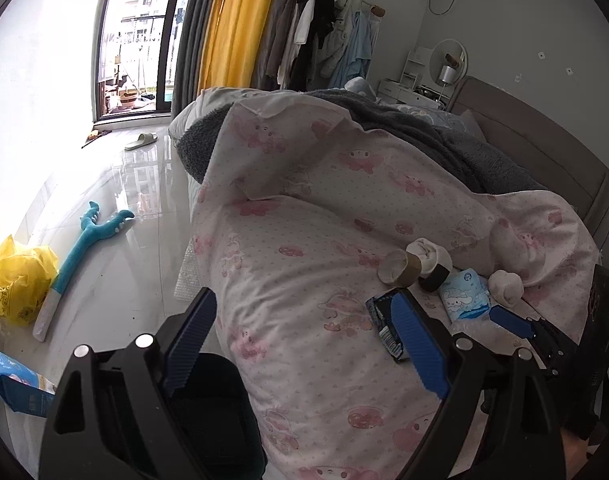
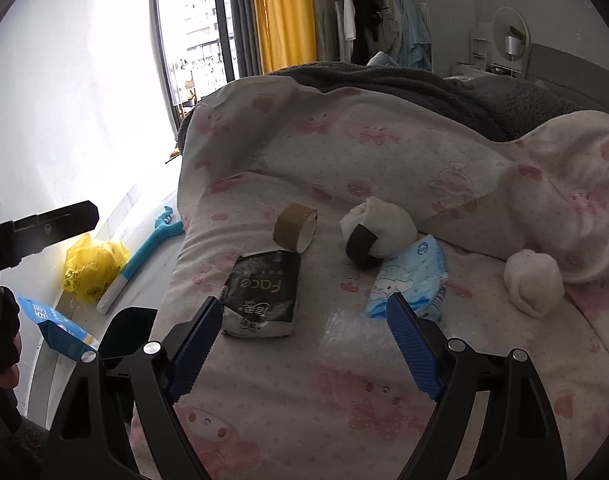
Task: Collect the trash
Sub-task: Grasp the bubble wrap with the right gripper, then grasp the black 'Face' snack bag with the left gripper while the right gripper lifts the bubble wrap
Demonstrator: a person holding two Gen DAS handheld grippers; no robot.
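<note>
**Both grippers spread wide above littered quilt**

The right gripper point(image 2: 300, 334) is held wide open, nothing gripped, above the pink quilt point(image 2: 384, 152). Just ahead of it, a black tissue pack point(image 2: 262, 292) and a clear plastic scrap point(image 2: 352, 334) are seen, with a tape roll point(image 2: 294, 226), a blue wipes pack point(image 2: 410, 280) and two rolled socks beyond. The left gripper point(image 1: 304, 334) is likewise spread, empty, at the bed's edge. A yellow bag point(image 1: 18, 280) is seen on the floor.

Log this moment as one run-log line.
phase: approach | left claw: open, empty | right claw: open, empty, over bubble wrap | on bed: black pack, tape roll, tissue pack
</note>
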